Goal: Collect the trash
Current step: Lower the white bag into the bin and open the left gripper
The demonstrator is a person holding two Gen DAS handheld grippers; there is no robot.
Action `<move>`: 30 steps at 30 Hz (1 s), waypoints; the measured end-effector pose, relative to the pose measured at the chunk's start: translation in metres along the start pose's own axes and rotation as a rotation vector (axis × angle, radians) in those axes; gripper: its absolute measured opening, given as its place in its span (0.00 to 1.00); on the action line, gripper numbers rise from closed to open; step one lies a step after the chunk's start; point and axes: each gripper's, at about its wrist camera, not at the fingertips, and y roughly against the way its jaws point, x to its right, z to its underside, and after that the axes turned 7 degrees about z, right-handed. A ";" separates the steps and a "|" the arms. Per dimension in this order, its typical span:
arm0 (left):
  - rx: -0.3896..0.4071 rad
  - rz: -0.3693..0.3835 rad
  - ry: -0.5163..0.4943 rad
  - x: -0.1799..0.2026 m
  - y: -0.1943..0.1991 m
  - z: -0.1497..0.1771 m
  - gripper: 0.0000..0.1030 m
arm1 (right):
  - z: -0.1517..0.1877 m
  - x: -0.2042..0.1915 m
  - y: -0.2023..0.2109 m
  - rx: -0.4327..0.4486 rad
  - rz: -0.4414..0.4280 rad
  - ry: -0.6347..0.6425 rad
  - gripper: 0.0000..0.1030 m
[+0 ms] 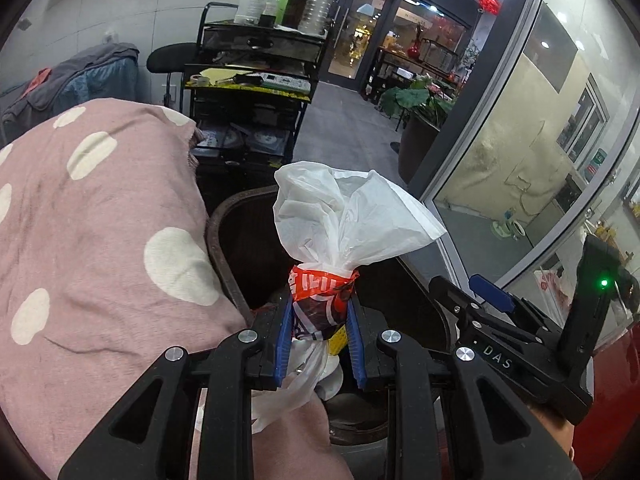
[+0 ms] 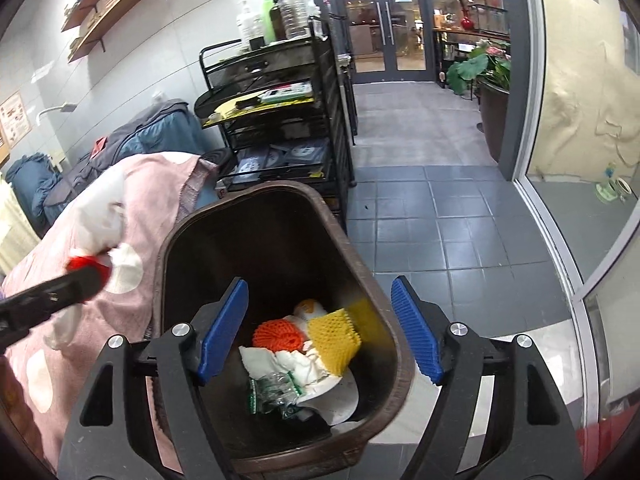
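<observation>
While the left gripper (image 1: 320, 320) clamps a bundle of trash between its blue pads (image 1: 281, 344), the right gripper (image 2: 320, 330) hangs over the brown bin (image 2: 384, 408) with its jaws spread wide and nothing between them. No earlier moment is on hand, so I only report how they stand.

That bundle is a red and dark snack wrapper (image 1: 322, 300) squeezed around white tissue (image 1: 344, 212), which fans upward out of the grip; a strip of thin white plastic (image 1: 292, 388) trails below the pads. It sits just past the edge of a pink blanket with pale dots (image 1: 100, 220) and near the bin's rim (image 1: 218, 240). From the right-hand camera the same bundle shows at the far left, blurred, as a red and white lump above the blanket; whether it is over the bin's mouth I cannot tell.

Inside the bin lie an orange foam net (image 2: 280, 334), a yellow foam net (image 2: 334, 336), crumpled white paper (image 2: 296, 364) and a clear crinkled wrapper with green print (image 2: 276, 394).

Behind the bin stands a black metal cart (image 2: 280, 120) with bottles (image 2: 276, 16) on top. Grey floor tiles (image 2: 440, 232) run toward glass doors (image 2: 384, 20), and a potted plant (image 2: 488, 72) stands to the right.
</observation>
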 end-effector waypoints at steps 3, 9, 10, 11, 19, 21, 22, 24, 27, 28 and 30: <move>-0.033 -0.012 -0.008 0.005 -0.014 0.000 0.26 | 0.001 0.008 0.001 -0.002 0.012 -0.011 0.72; -0.048 -0.028 -0.022 0.011 -0.027 0.001 0.68 | 0.002 0.022 0.001 -0.007 0.042 -0.031 0.75; -0.041 -0.033 -0.030 0.012 -0.027 0.002 0.71 | 0.002 0.025 0.001 -0.007 0.052 -0.035 0.79; -0.036 -0.035 -0.039 0.013 -0.027 0.001 0.73 | 0.003 0.027 0.001 -0.005 0.061 -0.040 0.80; 0.101 -0.075 -0.107 0.020 0.011 0.006 0.91 | 0.003 0.025 0.003 0.020 0.079 -0.039 0.84; 0.151 -0.104 -0.127 0.021 0.027 0.011 0.94 | 0.004 0.018 0.007 0.044 0.072 -0.034 0.84; 0.181 -0.122 -0.140 0.021 0.036 0.015 0.94 | 0.005 0.013 0.011 0.061 0.067 -0.026 0.85; 0.229 -0.162 -0.161 0.020 0.053 0.021 0.94 | 0.005 0.002 0.017 0.091 0.059 0.001 0.90; 0.301 -0.243 -0.168 0.014 0.079 0.032 0.94 | 0.005 -0.018 0.029 0.144 0.051 0.036 0.92; 0.331 -0.274 -0.164 0.010 0.090 0.038 0.94 | 0.005 -0.024 0.034 0.158 0.039 0.043 0.92; 0.369 -0.319 -0.151 0.004 0.107 0.046 0.94 | 0.007 -0.039 0.045 0.195 0.014 0.059 0.94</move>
